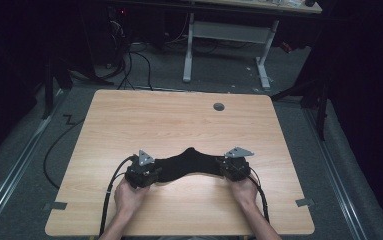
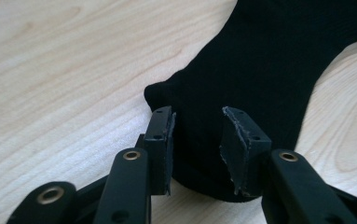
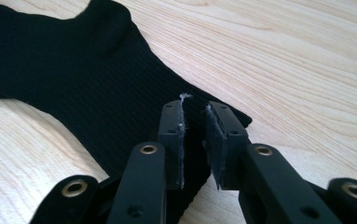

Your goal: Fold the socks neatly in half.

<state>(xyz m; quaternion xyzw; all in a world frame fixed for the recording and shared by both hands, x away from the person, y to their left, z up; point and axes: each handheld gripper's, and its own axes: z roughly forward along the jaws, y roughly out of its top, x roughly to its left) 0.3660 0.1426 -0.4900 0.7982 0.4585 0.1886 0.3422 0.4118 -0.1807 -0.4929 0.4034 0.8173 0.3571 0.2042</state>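
**Black sock stretched flat between two tools**

A black ribbed knit sock (image 1: 189,162) lies flat on the pale wood-grain table (image 1: 179,120), spanning the gap between the two tools. The left tool (image 2: 197,140) has its jaws standing apart over one end of the sock, the fabric lying beneath and between them with the pads not pressing on it. The right tool (image 3: 195,135) has its jaws closer together over the other end, a narrow gap showing, with cloth under them; no firm pinch shows.

The step in hand looks like laying the sock out straight, or taking its ends for a fold. The next move likely calls for both tools to close on their ends evenly before lifting.

The sock bends at the heel, humped away from the person, matte and unwrinkled.
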